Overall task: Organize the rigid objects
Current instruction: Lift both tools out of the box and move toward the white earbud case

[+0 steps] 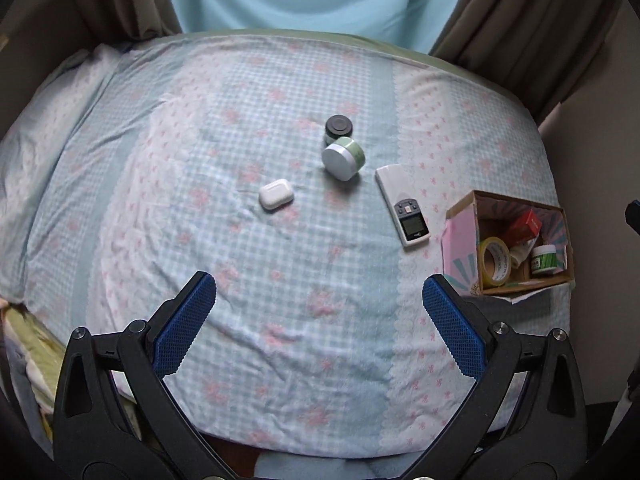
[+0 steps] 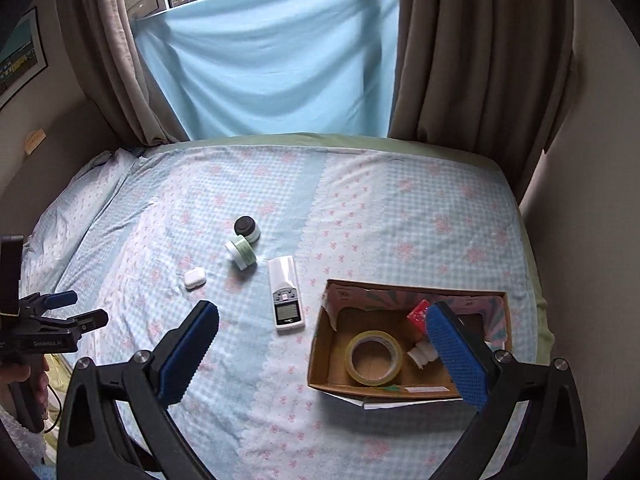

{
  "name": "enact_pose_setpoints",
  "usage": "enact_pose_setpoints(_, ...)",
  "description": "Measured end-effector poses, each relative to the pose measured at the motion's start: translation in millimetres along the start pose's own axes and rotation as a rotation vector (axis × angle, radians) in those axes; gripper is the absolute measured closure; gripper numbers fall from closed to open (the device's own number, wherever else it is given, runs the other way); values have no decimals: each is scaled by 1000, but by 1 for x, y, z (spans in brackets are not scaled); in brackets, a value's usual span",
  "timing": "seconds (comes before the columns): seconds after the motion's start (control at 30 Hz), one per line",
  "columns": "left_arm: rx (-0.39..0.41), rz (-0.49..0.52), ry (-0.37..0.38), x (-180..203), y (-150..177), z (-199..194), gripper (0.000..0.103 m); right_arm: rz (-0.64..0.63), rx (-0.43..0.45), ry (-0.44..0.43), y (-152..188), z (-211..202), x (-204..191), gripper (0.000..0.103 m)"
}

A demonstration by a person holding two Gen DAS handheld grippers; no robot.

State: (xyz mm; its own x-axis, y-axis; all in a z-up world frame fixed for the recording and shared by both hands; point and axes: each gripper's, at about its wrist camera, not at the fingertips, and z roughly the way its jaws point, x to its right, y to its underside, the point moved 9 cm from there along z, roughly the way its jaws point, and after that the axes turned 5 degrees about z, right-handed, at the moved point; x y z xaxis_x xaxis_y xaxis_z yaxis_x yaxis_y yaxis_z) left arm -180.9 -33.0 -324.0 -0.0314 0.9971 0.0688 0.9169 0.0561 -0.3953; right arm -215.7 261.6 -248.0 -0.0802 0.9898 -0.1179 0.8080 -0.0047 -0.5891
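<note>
On the bed lie a white earbud case [image 1: 276,195] [image 2: 195,277], a green jar with a white lid on its side [image 1: 344,158] [image 2: 240,253], a black-lidded jar [image 1: 339,128] [image 2: 247,229] and a white remote [image 1: 402,205] [image 2: 285,295]. A cardboard box [image 1: 460,240] [image 2: 320,344] at the right holds a tape roll [image 1: 495,260] [image 2: 373,357], a red box [image 1: 524,226] [image 2: 419,313] and a small white jar [image 1: 544,260]. My left gripper [image 1: 320,312] is open and empty, near the bed's front. It shows in the right wrist view [image 2: 76,308]. My right gripper [image 2: 320,344] is open and empty over the box's left side.
The checked bedsheet [image 1: 280,280] covers the bed. A pillow [image 1: 48,152] lies at the left. Brown curtains [image 2: 472,48] and a blue cloth [image 2: 272,56] hang behind the bed. A wall [image 2: 580,240] stands close on the right.
</note>
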Motion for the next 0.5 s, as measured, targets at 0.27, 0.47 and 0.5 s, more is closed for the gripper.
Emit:
enact_pose_setpoints(0.27, -18, -196, -4, -49, -21, 47, 0, -76, -70, -53, -20, 67, -53, 0)
enact_pose_setpoints(0.47, -24, -303, -27, -64, -40, 107, 0, -172, -94, -95, -41, 137, -83, 0)
enact_pose_setpoints(0.5, -19, -322, -33, -66, -44, 119, 0, -192, -95, -109, -44, 151, -88, 0)
